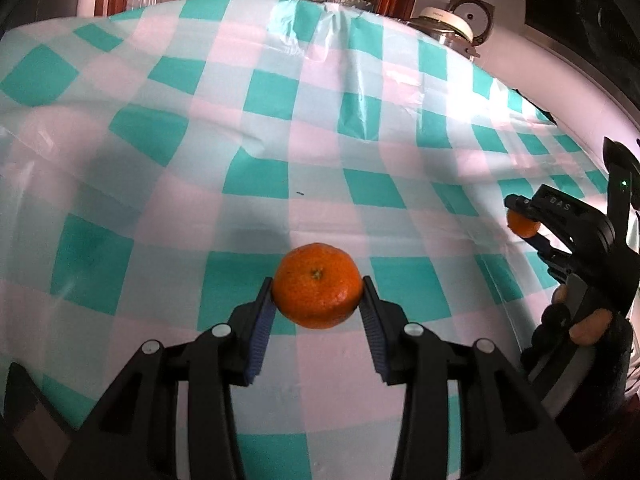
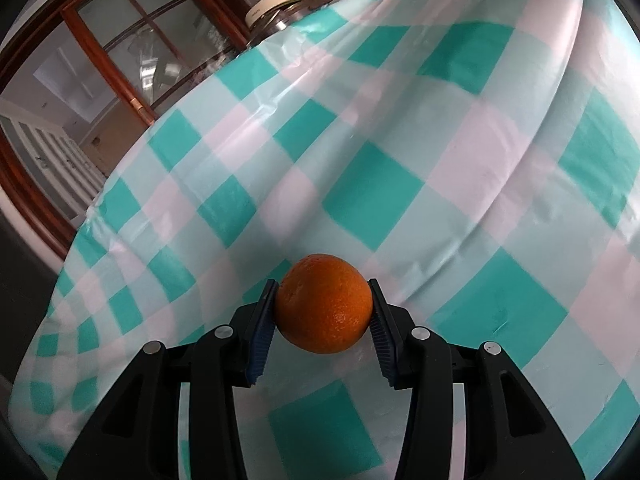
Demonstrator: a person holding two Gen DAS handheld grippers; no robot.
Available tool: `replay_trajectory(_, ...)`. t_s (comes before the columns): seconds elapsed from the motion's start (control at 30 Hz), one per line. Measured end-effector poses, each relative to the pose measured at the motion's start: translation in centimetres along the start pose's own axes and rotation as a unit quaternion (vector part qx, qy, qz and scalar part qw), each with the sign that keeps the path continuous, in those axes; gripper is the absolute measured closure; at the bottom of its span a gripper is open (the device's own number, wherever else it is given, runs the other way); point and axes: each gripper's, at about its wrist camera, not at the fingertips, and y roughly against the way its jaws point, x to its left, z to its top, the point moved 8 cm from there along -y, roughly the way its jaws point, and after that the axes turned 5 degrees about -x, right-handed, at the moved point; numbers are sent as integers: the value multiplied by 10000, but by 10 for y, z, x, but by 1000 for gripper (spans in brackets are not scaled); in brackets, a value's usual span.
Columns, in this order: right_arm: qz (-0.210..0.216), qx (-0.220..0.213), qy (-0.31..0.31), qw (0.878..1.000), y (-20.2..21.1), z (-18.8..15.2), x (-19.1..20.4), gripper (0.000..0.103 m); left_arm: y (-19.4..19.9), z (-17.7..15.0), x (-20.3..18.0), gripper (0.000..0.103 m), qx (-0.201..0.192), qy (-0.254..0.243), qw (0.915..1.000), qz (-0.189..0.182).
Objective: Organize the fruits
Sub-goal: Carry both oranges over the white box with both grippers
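Left wrist view: the left hand-held gripper (image 1: 318, 294) clamps a mandarin (image 1: 318, 285) above the checked counter (image 1: 168, 184).

Right wrist view: the right hand-held gripper (image 2: 324, 300) grips another orange fruit (image 2: 323, 303). Both are mid-carry; next each needs a drop-off spot, none visible.

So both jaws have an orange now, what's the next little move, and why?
Probably carry the two oranges together and set them down side by side. The left gripper is shut on one orange above the checked tablecloth, the right gripper on the other orange, and no bowl or tray shows.
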Motion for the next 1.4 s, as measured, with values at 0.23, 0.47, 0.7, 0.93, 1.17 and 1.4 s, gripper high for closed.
replay_trajectory(0.23, 95, 361, 102, 9993, 92, -56, -25, 59, 53, -33, -22, 61, -225, -364, 9991, -54)
replay_trajectory(0.47, 159, 390, 595, 9973, 198, -92, -73, 59, 111, -80, -71, 61, -333, -823, 9951, -437)
replay_trajectory(0.7, 240, 220, 804, 9962, 272, -99, -133, 59, 150, -119, -150, 61, -303, -1733, 9796, -967)
replay_trajectory(0.93, -24, 116, 883, 9960, 332, -108, -212, 59, 173, -168, -235, 61, -10, -2675, 9484, -1699)
replay_trajectory(1.17, -1001, 362, 422, 9934, 359, -130, -319, 59, 179, -242, -326, 61, 579, -3749, 8927, -2433)
replay_trajectory(1.4, -1932, 1193, 460, 9728, 362, -174, -391, 59, 164, -341, -392, 61, 1384, -4774, 8226, -2762)
